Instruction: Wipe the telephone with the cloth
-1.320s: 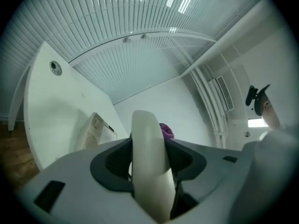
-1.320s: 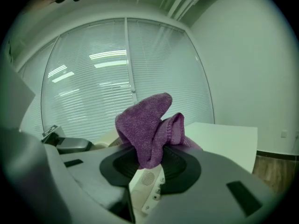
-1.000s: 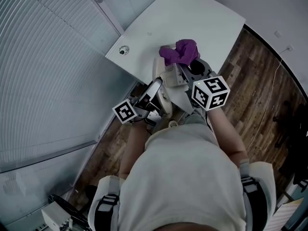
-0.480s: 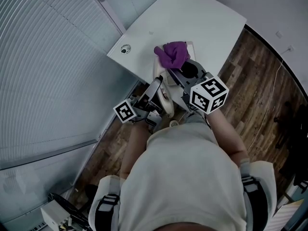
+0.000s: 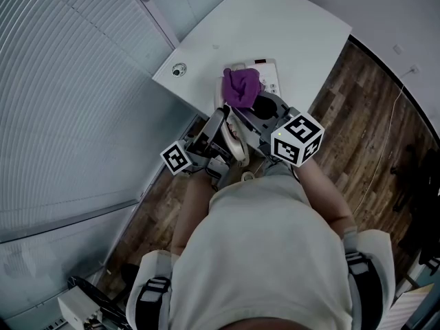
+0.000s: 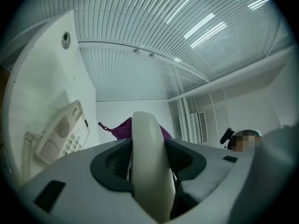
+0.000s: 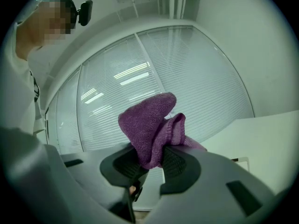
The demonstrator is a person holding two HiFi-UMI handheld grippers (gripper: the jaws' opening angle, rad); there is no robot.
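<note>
- My left gripper [image 6: 148,161] is clamped on the telephone's cream handset [image 6: 147,129]. The jaws stand wide, one pad on each side of its curved body, and the handset runs up between them on edge.
- The handset is off the telephone [image 6: 60,133] and apart from it.
- The telephone lies flat on the white table [image 5: 289,26], near the edge closest to me. In the left gripper view I see its speaker grille, its keypad [image 6: 73,143] and a coiled cord [image 6: 28,149] at its near end.
- My right gripper [image 7: 152,164] is closed on the purple cloth [image 7: 149,120]. The jaws pinch a folded bunch, and the rest stands up above the pads in two rounded lobes.
- In the head view the cloth covers the left part of the telephone, just ahead of both grippers. I cannot tell whether it presses on the casing or hangs just above it.
- In the left gripper view a bit of the same purple cloth shows behind the handset, to the right of the telephone.
- A small round fitting [image 5: 179,69] sits in the table near its left corner, well apart from the telephone.
- Slatted blinds [image 5: 62,81] run along my left, and wooden floor [image 5: 364,115] shows to the right of the table.
</note>
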